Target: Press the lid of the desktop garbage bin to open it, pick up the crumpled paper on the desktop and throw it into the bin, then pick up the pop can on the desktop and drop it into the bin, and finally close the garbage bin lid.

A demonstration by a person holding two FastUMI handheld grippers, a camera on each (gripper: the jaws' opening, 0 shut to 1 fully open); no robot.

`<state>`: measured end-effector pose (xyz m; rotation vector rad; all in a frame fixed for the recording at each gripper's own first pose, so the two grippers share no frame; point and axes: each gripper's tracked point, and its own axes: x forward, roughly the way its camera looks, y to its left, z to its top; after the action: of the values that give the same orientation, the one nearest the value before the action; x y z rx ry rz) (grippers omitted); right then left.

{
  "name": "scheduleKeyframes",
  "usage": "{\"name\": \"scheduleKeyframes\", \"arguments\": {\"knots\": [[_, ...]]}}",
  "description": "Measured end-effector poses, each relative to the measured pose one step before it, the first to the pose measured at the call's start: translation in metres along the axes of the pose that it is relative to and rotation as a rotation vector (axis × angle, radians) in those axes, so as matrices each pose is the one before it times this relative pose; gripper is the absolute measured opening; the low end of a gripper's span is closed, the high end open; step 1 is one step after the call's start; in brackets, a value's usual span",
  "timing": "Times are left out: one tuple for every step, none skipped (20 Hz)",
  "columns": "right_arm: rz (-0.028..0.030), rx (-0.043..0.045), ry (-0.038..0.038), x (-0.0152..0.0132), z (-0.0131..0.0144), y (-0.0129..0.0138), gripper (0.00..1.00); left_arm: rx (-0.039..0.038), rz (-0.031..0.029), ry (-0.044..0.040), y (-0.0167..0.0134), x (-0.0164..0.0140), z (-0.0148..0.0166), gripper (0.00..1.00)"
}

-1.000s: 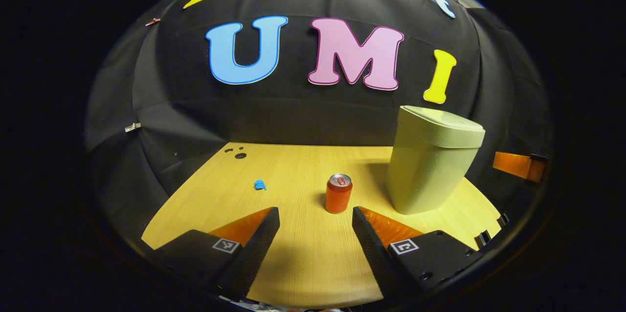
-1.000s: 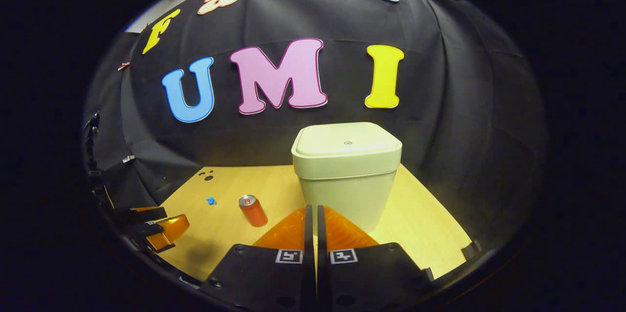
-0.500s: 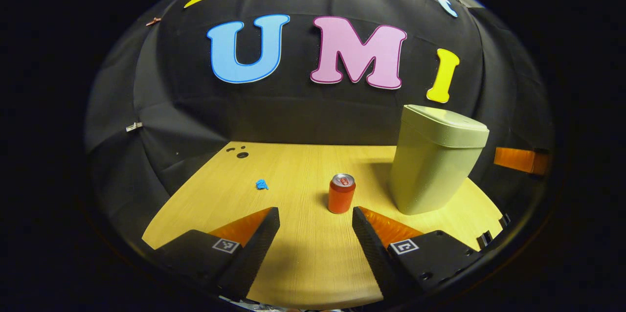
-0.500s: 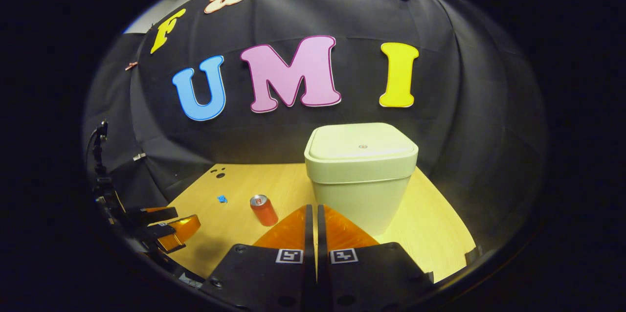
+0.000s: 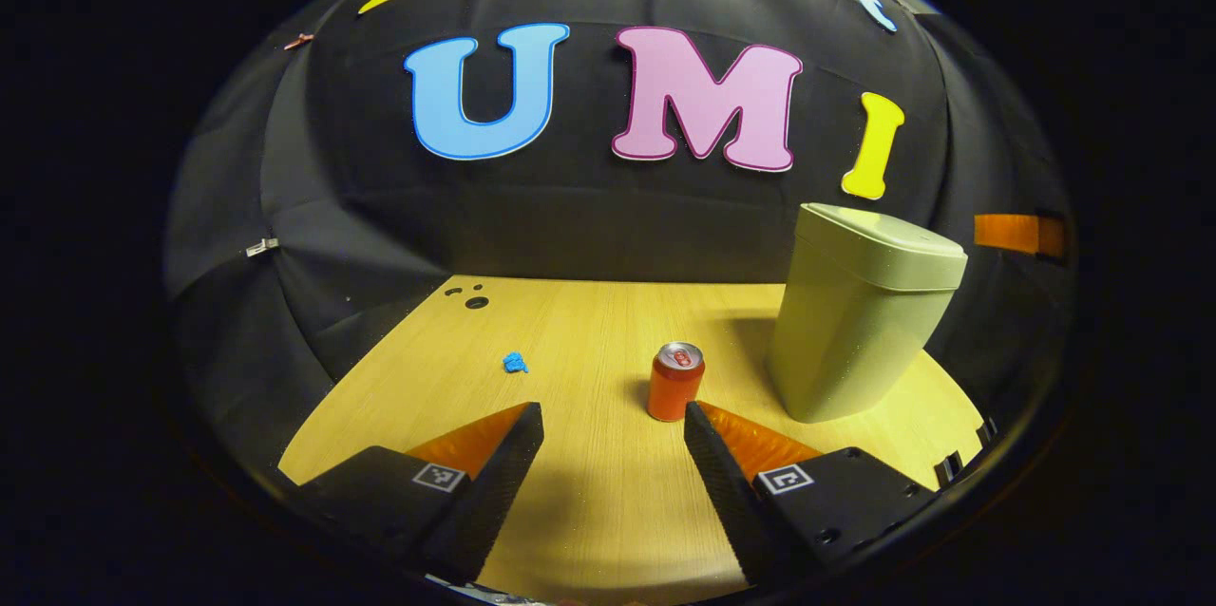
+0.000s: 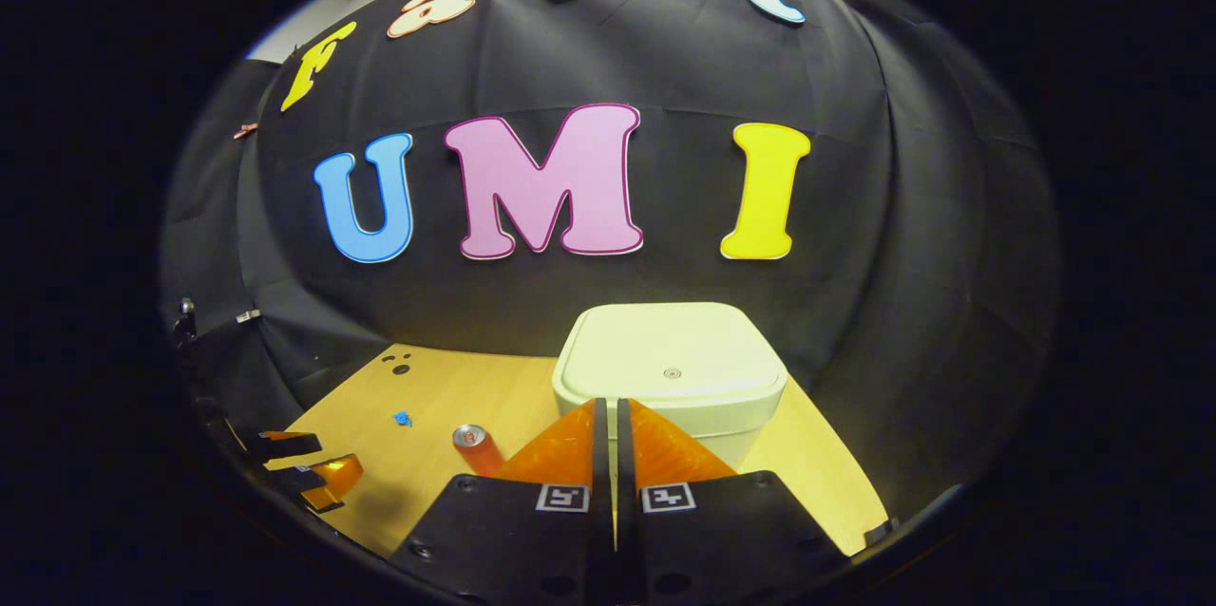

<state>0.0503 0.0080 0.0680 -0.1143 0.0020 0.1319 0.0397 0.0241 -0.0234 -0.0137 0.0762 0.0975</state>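
Right gripper (image 6: 608, 411), fingers pressed together as a blunt pusher, hovers above the bin lid (image 6: 670, 354); left gripper (image 5: 613, 421) waits wide near the pop can (image 5: 675, 382).

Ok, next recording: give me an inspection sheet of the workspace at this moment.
Surface: light wooden desktop, small dark holes at its far left corner.
Job's things: garbage bin upright, lid closed; pop can upright beside the bin; blue crumpled paper lying apart to the can's left.
Clutter: nothing seen.
Grippers: left gripper jaws open, empty, low over the desktop; right gripper jaws shut, empty, raised near the lid.
Cables: nothing seen.
Surroundings: black cloth wall.
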Motion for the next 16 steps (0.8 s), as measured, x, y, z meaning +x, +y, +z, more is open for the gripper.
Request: {"name": "scheduleKeyframes", "arguments": {"knots": [[-0.00725,0.00473,0.00109,0.0062,0.00228,-0.00315,0.06,0.00267,0.00453,0.00403,0.00127,0.00076,0.00004,0.96],[-0.00581,0.00172,0.00531,0.00574,0.00215,-0.00281,0.06,0.00094,0.00675,0.00039,0.00279,0.00085,0.00261,0.96],[-0.00553,-0.00355,0.0071,0.00587,0.00089,-0.00227,0.06,-0.00255,0.00782,-0.00417,0.00345,0.00217,0.00224,0.96],[-0.00133,-0.00433,0.00708,0.00616,0.00063,-0.00107,0.05,-0.00497,0.00881,-0.00307,0.00297,0.0013,0.00191,0.96],[-0.00123,-0.00555,0.00198,0.00547,0.00343,-0.00018,0.06,-0.00688,0.00829,0.00243,0.00271,0.00318,0.00086,0.96],[-0.00189,-0.00724,0.00019,0.0053,0.00126,-0.00132,0.05,-0.00804,0.00778,0.00642,0.00221,0.00234,0.00001,0.95],[-0.00739,-0.00825,-0.00204,0.00613,0.00236,-0.00327,0.06,-0.007,0.00579,0.00591,0.00187,0.00229,-0.00256,0.96],[-0.00828,-0.00798,-0.00268,0.00573,0.0017,-0.00352,0.05,-0.00466,0.00224,0.00289,0.00152,0.00116,0.0002,0.96],[-0.01251,-0.00729,-0.00222,0.00599,0.00052,-0.00425,0.05,-0.00221,0.00373,0.00215,0.00164,0.00112,0.00086,0.96],[-0.00772,-0.00208,0.0026,0.00579,-0.00054,-0.00394,0.05,0.00041,0.00696,0.00074,0.00245,0.00012,-0.00117,0.96],[-0.01037,-0.00024,0.00706,0.00664,-0.00268,-0.00478,0.05,-0.00002,0.00721,0.00185,0.00438,0.00007,-0.00116,0.96],[-0.00869,-0.0012,0.00986,0.0058,-0.00356,-0.00457,0.05,-0.00178,0.00648,0.00344,0.00276,0.00056,-0.0006,0.96],[-0.00999,-0.00563,0.0061,0.00494,-0.00238,-0.00365,0.05,-0.00265,0.00583,0.00515,0.00333,0.00158,-0.001,0.96],[-0.01047,-0.00896,0.00318,0.00443,-0.00193,-0.00321,0.05,-0.00262,0.00475,0.00581,0.00273,0.00144,-0.00047,0.96],[-0.00742,-0.00446,0.00659,0.00271,-0.00293,-0.00145,0.05,-0.00121,0.00554,0.00459,0.00281,0.00053,-0.00012,0.96],[-0.00016,0.00148,0.01064,0.00273,-0.00346,0.00009,0.06,0.00024,0.0045,0.00238,0.00258,0.00053,-0.00077,0.96]]}}
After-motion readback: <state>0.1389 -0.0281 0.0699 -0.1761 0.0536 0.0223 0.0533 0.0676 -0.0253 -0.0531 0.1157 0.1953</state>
